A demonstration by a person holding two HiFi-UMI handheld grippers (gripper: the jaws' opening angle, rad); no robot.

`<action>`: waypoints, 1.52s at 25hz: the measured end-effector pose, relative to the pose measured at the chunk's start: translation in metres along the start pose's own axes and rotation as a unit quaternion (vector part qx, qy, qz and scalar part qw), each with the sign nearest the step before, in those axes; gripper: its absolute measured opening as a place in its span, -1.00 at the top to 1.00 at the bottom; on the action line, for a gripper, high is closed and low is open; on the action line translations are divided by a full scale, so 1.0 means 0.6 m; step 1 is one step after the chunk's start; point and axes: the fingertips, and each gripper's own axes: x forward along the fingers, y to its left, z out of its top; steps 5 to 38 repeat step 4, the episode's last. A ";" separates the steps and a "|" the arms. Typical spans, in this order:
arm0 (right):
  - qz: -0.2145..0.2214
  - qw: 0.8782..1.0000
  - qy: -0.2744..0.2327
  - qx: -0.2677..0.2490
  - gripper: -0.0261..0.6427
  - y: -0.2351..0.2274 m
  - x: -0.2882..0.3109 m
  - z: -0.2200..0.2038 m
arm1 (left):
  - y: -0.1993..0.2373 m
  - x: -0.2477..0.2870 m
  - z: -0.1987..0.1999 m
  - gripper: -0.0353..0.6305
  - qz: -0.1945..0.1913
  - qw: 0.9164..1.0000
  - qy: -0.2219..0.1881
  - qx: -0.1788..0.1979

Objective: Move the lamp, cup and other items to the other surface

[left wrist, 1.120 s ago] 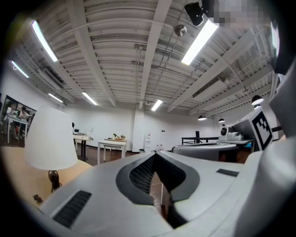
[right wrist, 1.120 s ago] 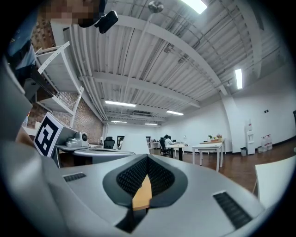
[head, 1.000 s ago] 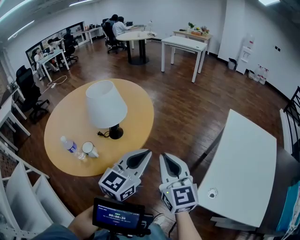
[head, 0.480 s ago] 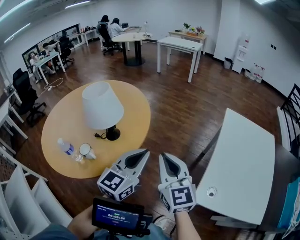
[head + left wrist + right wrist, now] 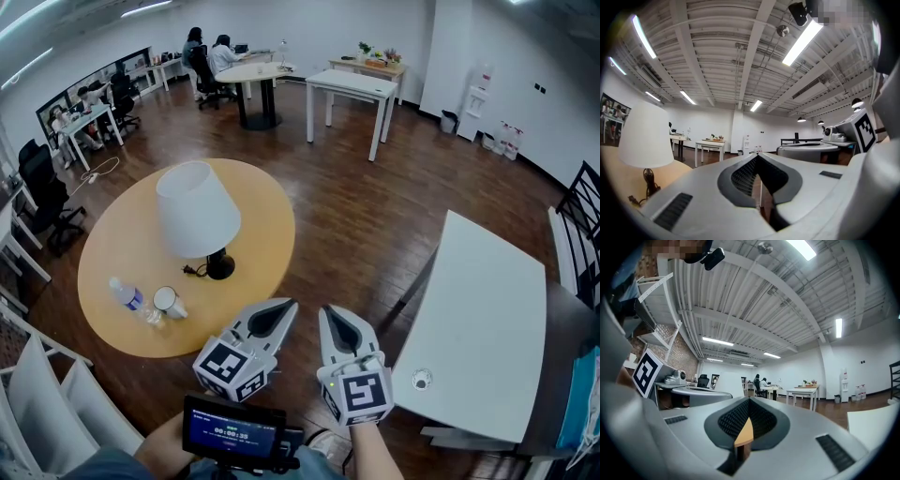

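Lamp point(image 5: 197, 208) sits left of centre on the round table point(image 5: 103, 246), cup point(image 5: 167, 300) and bottle point(image 5: 125, 294) just lower left of it. Bottom centre, left gripper point(image 5: 286, 307) and right gripper point(image 5: 330, 314) are both closed up, empty.

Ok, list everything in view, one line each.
round table: one, yellow, left of centre
lamp: one, white shade, black base, on the round table
bottle: one, clear with blue, on the round table's near side
cup: one, white, beside the bottle
white table: one, right
far tables: at least three, white and wood, at back
black chairs: several, far left
people: at least two, seated at back
screen: one, black, bottom edge
left gripper: grey, shut, empty, bottom centre
right gripper: grey, shut, empty, beside it
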 end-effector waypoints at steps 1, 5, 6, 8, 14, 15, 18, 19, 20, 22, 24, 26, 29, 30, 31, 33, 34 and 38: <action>-0.001 1.000 -0.001 -0.001 0.90 0.000 -0.001 -0.001 | 0.003 -0.001 -0.003 0.88 0.001 1.000 -0.003 0.003; -0.003 1.000 -0.002 -0.003 0.90 0.004 -0.003 -0.001 | 0.001 -0.003 -0.002 0.88 -0.001 1.000 -0.005 0.004; -0.003 1.000 -0.002 -0.003 0.90 0.004 -0.003 -0.001 | 0.001 -0.003 -0.002 0.88 -0.001 1.000 -0.005 0.004; -0.003 1.000 -0.002 -0.003 0.90 0.004 -0.003 -0.001 | 0.001 -0.003 -0.002 0.88 -0.001 1.000 -0.005 0.004; -0.003 1.000 -0.002 -0.003 0.90 0.004 -0.003 -0.001 | 0.001 -0.003 -0.002 0.88 -0.001 1.000 -0.005 0.004; -0.003 1.000 -0.002 -0.003 0.90 0.004 -0.003 -0.001 | 0.001 -0.003 -0.002 0.88 -0.001 1.000 -0.005 0.004; -0.003 1.000 -0.002 -0.003 0.90 0.004 -0.003 -0.001 | 0.001 -0.003 -0.002 0.88 -0.001 1.000 -0.005 0.004; -0.003 1.000 -0.002 -0.003 0.90 0.004 -0.003 -0.001 | 0.001 -0.003 -0.002 0.88 -0.001 1.000 -0.005 0.004; -0.003 1.000 -0.002 -0.003 0.90 0.004 -0.003 -0.001 | 0.001 -0.003 -0.002 0.88 -0.001 1.000 -0.005 0.004; -0.003 1.000 -0.002 -0.003 0.90 0.004 -0.003 -0.001 | 0.001 -0.003 -0.002 0.88 -0.001 1.000 -0.005 0.004; -0.003 1.000 -0.002 -0.003 0.90 0.004 -0.003 -0.001 | 0.001 -0.003 -0.002 0.88 -0.001 1.000 -0.005 0.004; -0.003 1.000 -0.002 -0.003 0.90 0.004 -0.003 -0.001 | 0.001 -0.003 -0.002 0.88 -0.001 1.000 -0.005 0.004; -0.003 1.000 -0.002 -0.003 0.90 0.004 -0.003 -0.001 | 0.001 -0.003 -0.002 0.88 -0.001 1.000 -0.005 0.004; -0.003 1.000 -0.002 -0.003 0.90 0.004 -0.003 -0.001 | 0.001 -0.003 -0.002 0.88 -0.001 1.000 -0.005 0.004; -0.003 1.000 -0.002 -0.003 0.90 0.004 -0.003 -0.001 | 0.001 -0.003 -0.002 0.88 -0.001 1.000 -0.005 0.004; -0.003 1.000 -0.002 -0.003 0.90 0.004 -0.003 -0.001 | 0.001 -0.003 -0.002 0.88 -0.001 1.000 -0.005 0.004; -0.003 1.000 -0.002 -0.003 0.90 0.004 -0.003 -0.001 | 0.001 -0.003 -0.002 0.88 -0.001 1.000 -0.005 0.004; -0.003 1.000 -0.002 -0.003 0.90 0.004 -0.003 -0.001 | 0.001 -0.003 -0.002 0.88 -0.001 1.000 -0.005 0.004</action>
